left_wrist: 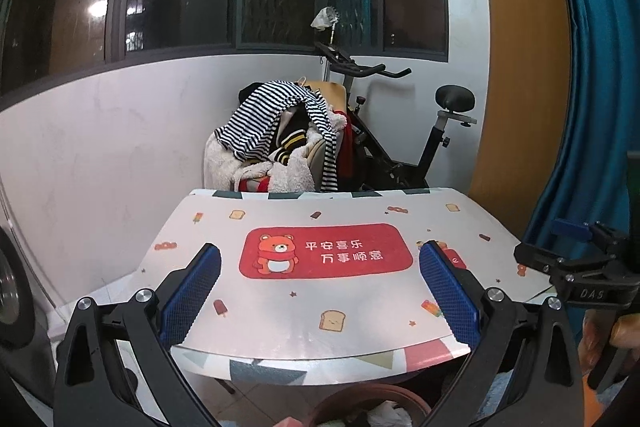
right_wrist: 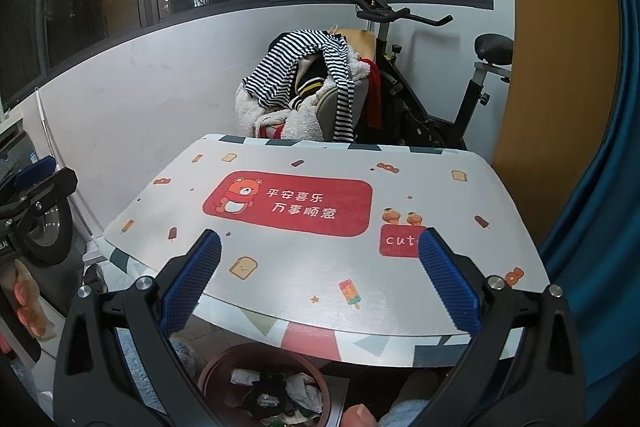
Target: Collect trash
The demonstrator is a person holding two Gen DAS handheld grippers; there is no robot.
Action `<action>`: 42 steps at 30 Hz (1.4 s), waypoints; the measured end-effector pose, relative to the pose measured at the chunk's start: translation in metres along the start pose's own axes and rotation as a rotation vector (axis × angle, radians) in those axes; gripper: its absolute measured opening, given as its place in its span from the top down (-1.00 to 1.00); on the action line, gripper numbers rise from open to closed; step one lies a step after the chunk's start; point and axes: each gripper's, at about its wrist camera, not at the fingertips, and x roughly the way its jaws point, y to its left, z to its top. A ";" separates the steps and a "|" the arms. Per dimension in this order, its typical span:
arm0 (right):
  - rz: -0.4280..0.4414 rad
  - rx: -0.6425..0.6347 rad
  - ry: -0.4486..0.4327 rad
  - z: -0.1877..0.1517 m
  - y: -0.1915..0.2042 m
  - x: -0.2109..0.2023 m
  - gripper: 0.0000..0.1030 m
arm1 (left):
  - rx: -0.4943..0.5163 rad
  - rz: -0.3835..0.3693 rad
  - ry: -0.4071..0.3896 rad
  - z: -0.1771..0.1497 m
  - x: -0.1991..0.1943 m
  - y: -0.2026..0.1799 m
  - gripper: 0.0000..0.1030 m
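A brown round bin point(right_wrist: 264, 383) stands on the floor below the table's near edge, holding crumpled white and dark scraps of trash point(right_wrist: 280, 391). Its rim point(left_wrist: 368, 397) also shows at the bottom of the left wrist view. My left gripper point(left_wrist: 320, 263) is open above the near part of the small table point(left_wrist: 280, 307), nothing between its blue pads. My right gripper point(right_wrist: 320, 251) is open too, over the table point(right_wrist: 304, 275), with nothing in it. The tabletop's printed cloth carries a red bear panel point(right_wrist: 288, 203). No loose trash lies on the table.
Behind the table a chair piled with striped and fleece clothes point(right_wrist: 308, 87) and an exercise bike point(right_wrist: 440, 107) stand against the white wall. A blue curtain point(right_wrist: 600, 187) hangs at right. A washing machine point(right_wrist: 44, 227) is at left. The other gripper point(left_wrist: 580, 275) shows at the right edge.
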 end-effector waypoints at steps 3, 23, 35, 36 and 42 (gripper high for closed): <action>-0.001 -0.007 0.003 -0.002 0.002 0.001 -0.89 | -0.006 0.009 0.000 -0.001 -0.001 0.001 -0.88; -0.005 0.001 -0.025 -0.003 0.005 -0.006 -0.89 | -0.005 0.018 -0.007 -0.003 -0.001 0.001 -0.88; -0.008 0.000 -0.027 -0.002 0.005 -0.007 -0.89 | -0.003 0.018 -0.007 -0.002 -0.002 0.000 -0.88; -0.008 0.000 -0.027 -0.002 0.005 -0.007 -0.89 | -0.004 0.019 -0.006 -0.002 -0.001 0.000 -0.88; -0.009 0.001 -0.028 -0.002 0.005 -0.007 -0.89 | -0.007 0.023 -0.010 0.000 -0.005 0.000 -0.88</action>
